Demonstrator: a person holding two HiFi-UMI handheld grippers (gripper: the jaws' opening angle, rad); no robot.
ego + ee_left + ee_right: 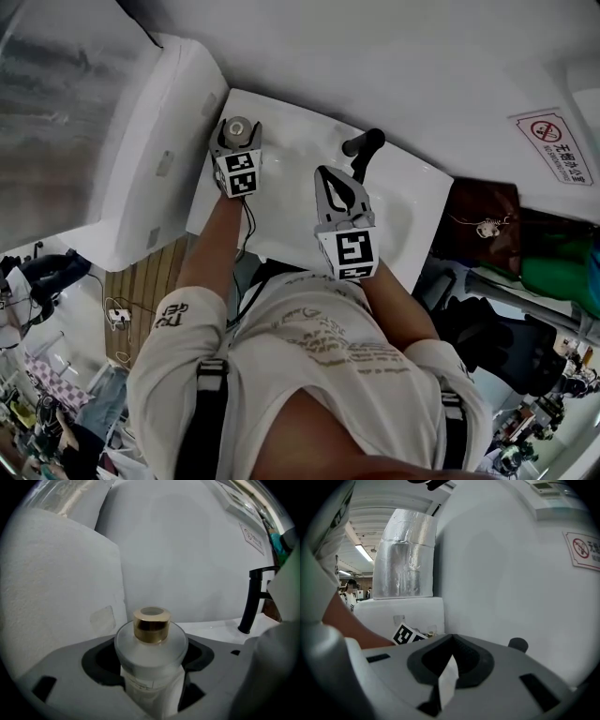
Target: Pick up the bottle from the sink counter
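The left gripper (152,688) has its jaws spread wide, with the bottle (151,665) upright between them at the left back corner of the white sink counter (291,141). The bottle is round, with frosted walls, a pale label and a shiny gold cap (151,624). The right gripper (447,679) hangs over the basin near the black tap (364,146), its jaws pressed together on nothing.
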